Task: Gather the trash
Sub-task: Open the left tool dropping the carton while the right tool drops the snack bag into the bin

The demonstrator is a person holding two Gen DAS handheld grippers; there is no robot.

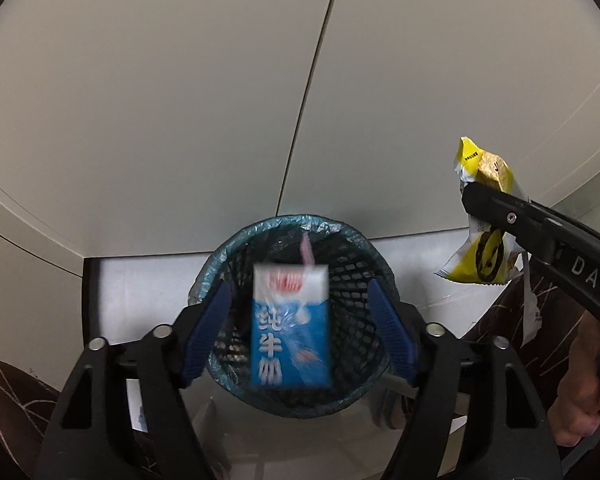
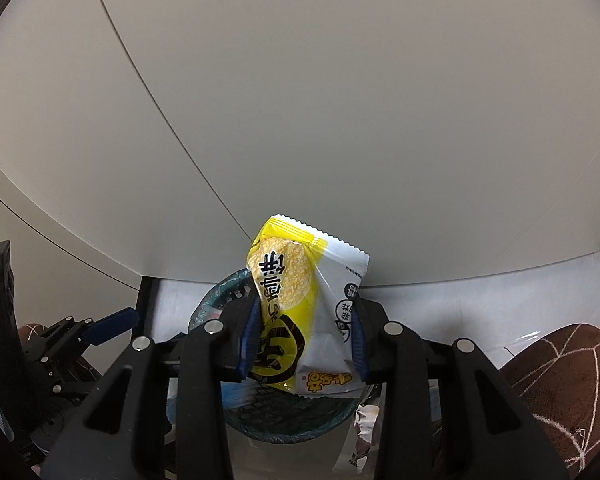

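Between the blue pads of the left gripper (image 1: pixel 298 330) a blue and white milk carton (image 1: pixel 290 326) shows blurred, with a clear gap on each side: the jaws stand apart and neither pad touches it (a pink straw sticks from its top). Directly beyond the carton, under those fingertips, is the black mesh bin (image 1: pixel 342 268) with a teal bag folded over its rim. To the right of this gripper, and higher in the left wrist view, the right gripper (image 1: pixel 470 194) carries a yellow snack packet (image 1: pixel 486 256). In its own view the right gripper (image 2: pixel 302 334) is clamped on that packet (image 2: pixel 292 292), both pads pressing its sides, the bin (image 2: pixel 220 300) lying just behind and below. Farther off rises a pale panelled wall (image 2: pixel 340 100).
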